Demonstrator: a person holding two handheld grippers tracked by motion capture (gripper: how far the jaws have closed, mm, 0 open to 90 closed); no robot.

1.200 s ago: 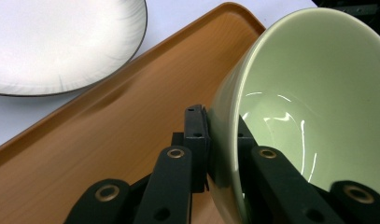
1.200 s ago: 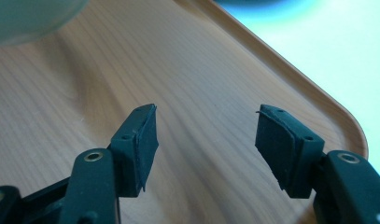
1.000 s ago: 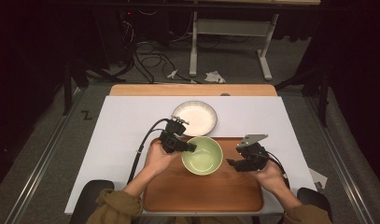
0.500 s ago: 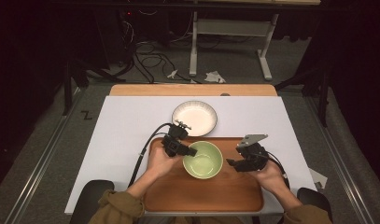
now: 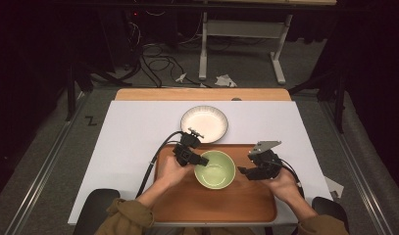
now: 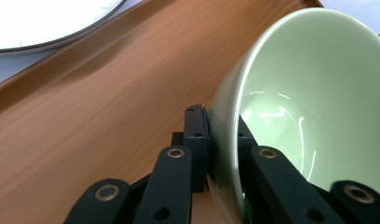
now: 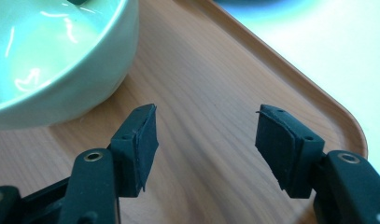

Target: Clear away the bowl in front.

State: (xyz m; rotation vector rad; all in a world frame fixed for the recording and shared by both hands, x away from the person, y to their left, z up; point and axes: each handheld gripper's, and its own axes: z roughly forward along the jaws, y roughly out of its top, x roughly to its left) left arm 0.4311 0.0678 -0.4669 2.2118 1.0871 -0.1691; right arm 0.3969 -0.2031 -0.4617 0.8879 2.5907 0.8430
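left gripper: clamped on the left rim of the bowl, one jaw outside the wall, one inside; in the left gripper view the bowl looks tilted against the tray, though that camera turns with the hand, so I cannot tell how far it really leans

slip risk: the hold is on a thin glazed rim at one side only; if the bowl is lifted or swung from there its weight could twist it out of the jaws and drop it on the tray; I cannot tell whether its base touches the wood

bowl: empty, pale green, on the tray left of centre, nearer the far edge

plate: white, dark-rimmed, on the white table cover just beyond the tray's far edge; a push of the bowl that way could knock it

right gripper: jaws spread wide, holding nothing, over bare wood near the tray's right edge, with the bowl just beside its left jaw; apart, not touching

in the way: little; the tray's raised lip would catch a bowl slid outward
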